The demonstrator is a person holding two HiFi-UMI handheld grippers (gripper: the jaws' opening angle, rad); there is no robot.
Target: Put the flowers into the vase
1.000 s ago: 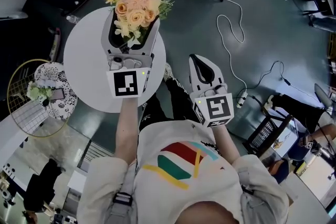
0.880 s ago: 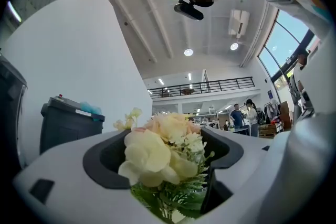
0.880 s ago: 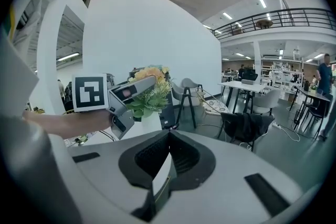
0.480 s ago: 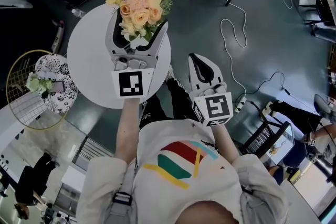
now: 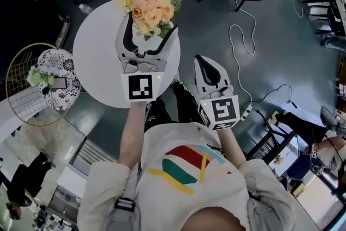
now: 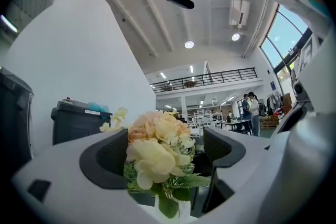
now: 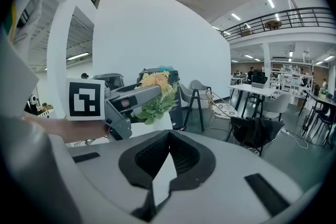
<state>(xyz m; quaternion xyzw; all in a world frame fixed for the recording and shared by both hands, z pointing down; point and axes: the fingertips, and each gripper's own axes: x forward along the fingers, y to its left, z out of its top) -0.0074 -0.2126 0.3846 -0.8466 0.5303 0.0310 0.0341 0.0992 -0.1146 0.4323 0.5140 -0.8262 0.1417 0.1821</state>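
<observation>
Gently now: my left gripper (image 5: 151,28), jaws just opened and clear around the flowers (image 5: 151,4), should back straight off; right gripper (image 5: 204,62) closed, empty.

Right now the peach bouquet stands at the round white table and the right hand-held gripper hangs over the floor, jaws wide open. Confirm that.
Not the jaws: the right gripper view shows the right hand-held gripper shut and empty. The peach bouquet does stand at the round white table, and that gripper hangs over the floor.
</observation>
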